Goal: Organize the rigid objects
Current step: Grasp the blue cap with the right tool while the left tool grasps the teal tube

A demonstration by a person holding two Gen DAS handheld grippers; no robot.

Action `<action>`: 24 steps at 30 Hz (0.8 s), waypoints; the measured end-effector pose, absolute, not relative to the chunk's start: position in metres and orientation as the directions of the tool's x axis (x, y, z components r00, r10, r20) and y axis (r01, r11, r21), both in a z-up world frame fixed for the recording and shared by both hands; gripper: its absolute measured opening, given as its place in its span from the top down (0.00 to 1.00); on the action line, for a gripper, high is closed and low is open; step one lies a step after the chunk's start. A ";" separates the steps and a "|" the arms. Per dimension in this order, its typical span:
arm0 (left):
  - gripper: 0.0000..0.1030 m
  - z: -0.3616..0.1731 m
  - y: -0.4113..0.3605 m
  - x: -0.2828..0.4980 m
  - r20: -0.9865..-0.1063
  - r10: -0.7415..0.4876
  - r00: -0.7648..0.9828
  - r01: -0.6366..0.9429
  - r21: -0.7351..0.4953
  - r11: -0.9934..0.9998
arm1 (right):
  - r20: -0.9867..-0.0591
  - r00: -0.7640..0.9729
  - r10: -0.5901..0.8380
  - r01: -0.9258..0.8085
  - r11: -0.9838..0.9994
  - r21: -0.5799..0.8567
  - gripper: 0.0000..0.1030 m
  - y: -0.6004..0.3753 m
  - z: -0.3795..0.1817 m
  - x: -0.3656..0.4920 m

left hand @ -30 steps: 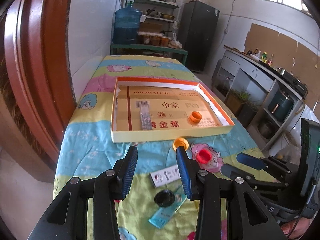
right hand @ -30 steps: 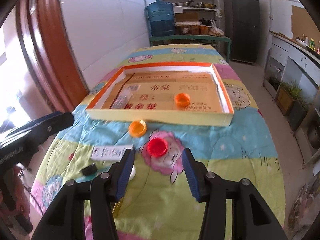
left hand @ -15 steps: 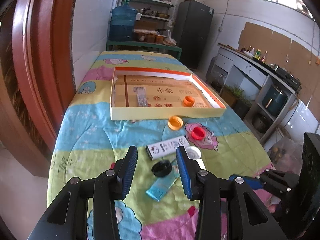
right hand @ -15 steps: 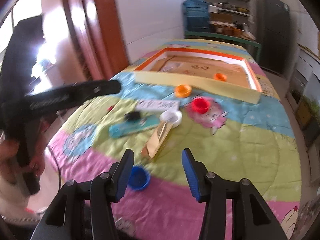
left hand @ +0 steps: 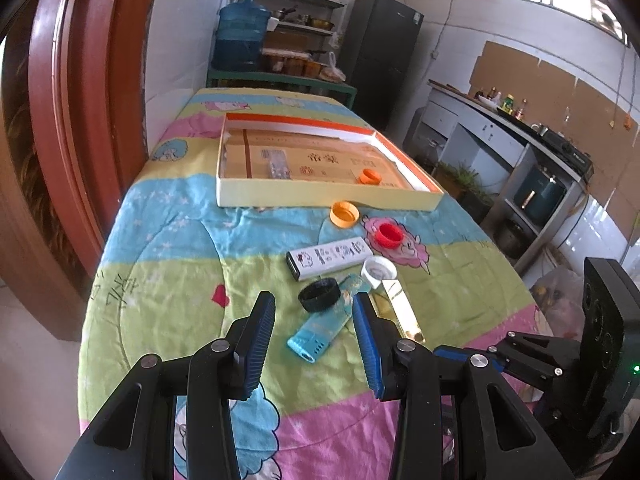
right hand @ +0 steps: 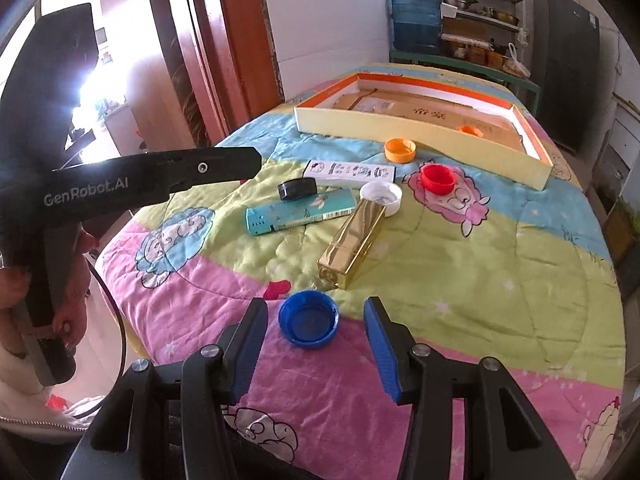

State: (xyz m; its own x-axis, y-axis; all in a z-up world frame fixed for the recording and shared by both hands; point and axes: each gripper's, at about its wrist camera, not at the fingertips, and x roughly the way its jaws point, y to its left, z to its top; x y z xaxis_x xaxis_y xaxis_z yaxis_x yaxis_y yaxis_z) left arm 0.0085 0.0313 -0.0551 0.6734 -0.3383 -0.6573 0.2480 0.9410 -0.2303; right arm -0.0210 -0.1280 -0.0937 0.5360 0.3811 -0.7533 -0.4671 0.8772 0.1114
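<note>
Looking along my left gripper [left hand: 313, 316], its jaws stand open above a teal box [left hand: 320, 330] lying on the quilt, without touching it. Just beyond lie a black cap [left hand: 319, 295], a white printed box [left hand: 330, 258], a white cap [left hand: 379, 271] and a gold box [left hand: 400, 308]. My right gripper [right hand: 315, 314] is low over a blue cap [right hand: 308, 318]. Its jaws are closing, with the cap between them and the pads clear of it. A red cap [right hand: 438, 178] and an orange cap [right hand: 400, 150] lie before the shallow tray [right hand: 400, 128], which holds another orange cap [left hand: 369, 176].
A patterned quilt [left hand: 168, 280] covers the table, whose left side runs along a wooden door frame [left hand: 60, 120]. A person's hand [right hand: 68, 320] holds the left gripper's handle at the near left corner. A water jug [left hand: 240, 36] and shelves stand beyond the far end.
Both grippers have drawn back toward the near end of the table and dropped lower. The right one swung round, and the blue cap now sits between its slightly narrowed fingers.
</note>
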 end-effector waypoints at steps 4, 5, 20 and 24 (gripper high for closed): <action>0.60 -0.061 0.025 0.008 -0.671 -0.353 0.652 0.279 -0.221 0.934 | -0.756 0.544 0.363 -0.472 0.878 0.081 0.71 -0.125 -0.094 -0.023; 0.60 -0.063 0.023 0.007 -0.674 -0.361 0.644 0.294 -0.217 0.931 | -0.756 0.545 0.362 -0.473 0.878 0.080 0.71 -0.125 -0.094 -0.024; 0.60 -0.090 0.004 0.045 -0.762 -0.400 0.509 0.476 -0.138 0.869 | -0.747 0.549 0.375 -0.452 0.885 0.112 0.70 -0.131 -0.092 -0.023; 0.60 -0.089 -0.003 0.054 -0.768 -0.437 0.469 0.500 -0.177 0.848 | -0.744 0.549 0.381 -0.441 0.888 0.129 0.70 -0.133 -0.093 -0.021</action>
State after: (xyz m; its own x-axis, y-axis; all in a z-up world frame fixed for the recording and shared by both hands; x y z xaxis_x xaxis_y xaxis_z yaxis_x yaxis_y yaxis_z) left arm 0.0539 -0.0026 -0.0894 0.4692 -0.4366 -0.7676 0.4995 0.8480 -0.1770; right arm -0.0213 -0.1329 -0.0929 0.5490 0.3806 -0.7441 -0.4409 0.8882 0.1290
